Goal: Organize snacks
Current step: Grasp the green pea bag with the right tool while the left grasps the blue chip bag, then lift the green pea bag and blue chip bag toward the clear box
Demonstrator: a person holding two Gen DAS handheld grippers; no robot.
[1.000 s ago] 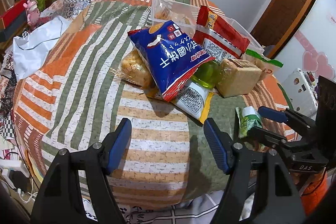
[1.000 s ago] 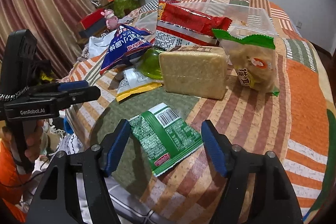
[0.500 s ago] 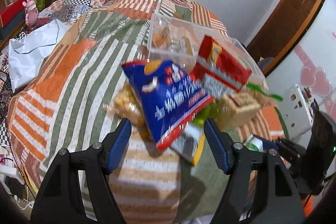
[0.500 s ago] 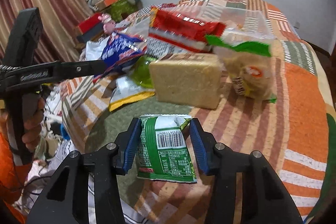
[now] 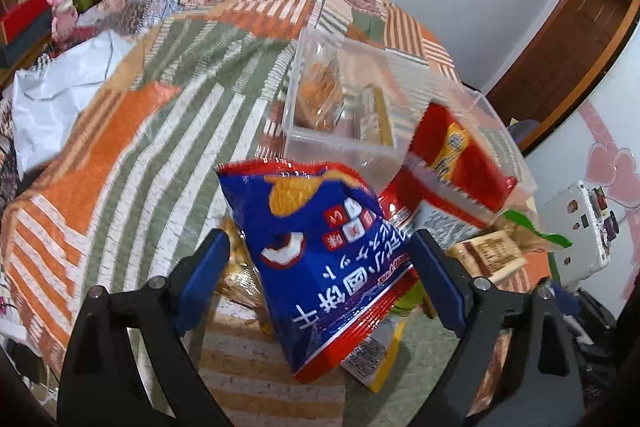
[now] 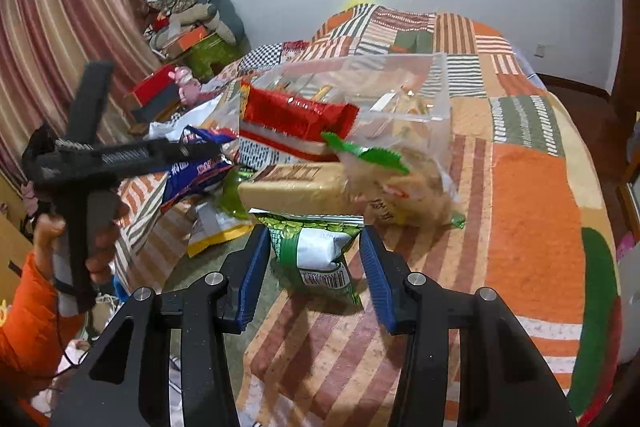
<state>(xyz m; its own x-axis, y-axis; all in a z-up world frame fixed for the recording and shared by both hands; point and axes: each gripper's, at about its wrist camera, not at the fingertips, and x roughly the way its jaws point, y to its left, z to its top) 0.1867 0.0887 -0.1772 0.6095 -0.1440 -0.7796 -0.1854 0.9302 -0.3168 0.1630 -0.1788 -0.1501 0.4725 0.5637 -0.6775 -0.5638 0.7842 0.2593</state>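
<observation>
A blue snack bag (image 5: 320, 291) lies on top of the snack pile on the patchwork bed. My left gripper (image 5: 318, 247) straddles it, jaws opening, and the pads do not press on it. My right gripper (image 6: 314, 233) is shut on a small green packet (image 6: 316, 259) and holds it just above the quilt. Behind the pile stands a clear plastic container (image 5: 344, 139) with a few snacks inside. A red packet (image 6: 296, 115) leans on the container's front wall. A tan block pack (image 6: 296, 191) and a pale bag with a green top (image 6: 400, 183) lie close by.
A yellow-edged packet (image 6: 216, 227) and a green jelly cup (image 6: 232, 199) lie under the blue bag. A white cloth (image 5: 52, 99) and stacked boxes (image 6: 160, 95) sit left of the bed. The bed's edge runs just under both grippers. A hand (image 6: 100, 227) holds the left gripper.
My left gripper moved forward over the blue bag and its jaws spread wider. My right gripper closed on the green packet and lifted it off the quilt.
</observation>
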